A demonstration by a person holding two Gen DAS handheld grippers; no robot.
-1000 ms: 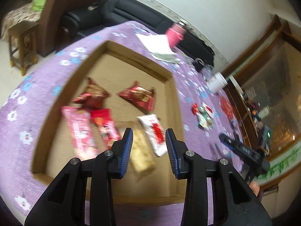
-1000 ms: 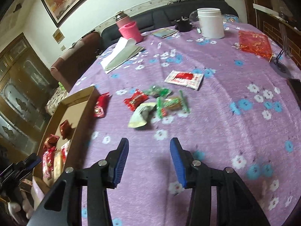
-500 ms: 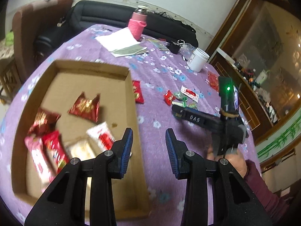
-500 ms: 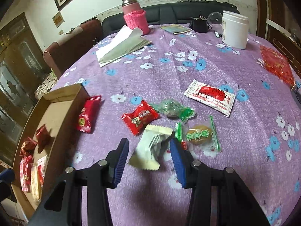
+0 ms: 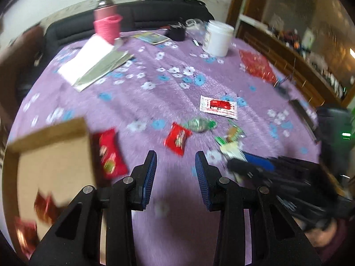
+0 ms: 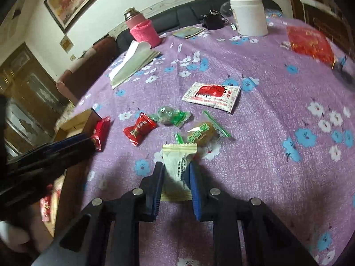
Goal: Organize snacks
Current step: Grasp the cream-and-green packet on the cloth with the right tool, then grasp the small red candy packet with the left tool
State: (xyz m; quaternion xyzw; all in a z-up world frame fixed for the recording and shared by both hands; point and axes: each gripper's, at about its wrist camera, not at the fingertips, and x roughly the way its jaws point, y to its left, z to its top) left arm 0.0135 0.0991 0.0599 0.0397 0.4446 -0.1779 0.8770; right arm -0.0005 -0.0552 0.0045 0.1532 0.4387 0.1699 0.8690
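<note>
Snacks lie in the cardboard box (image 5: 51, 155) left of our parted, empty left gripper (image 5: 176, 173); right gripper (image 6: 176, 184) jaws pinch a cream packet (image 6: 177, 168).

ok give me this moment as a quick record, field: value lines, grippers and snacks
left gripper: open, holds nothing, above the purple cloth
right gripper: jaws either side of the cream packet, contact unclear
loose snacks: red candy, green candy, brown sweet, white sachet
red packet: beside the cardboard tray
tray: red snacks inside
</note>
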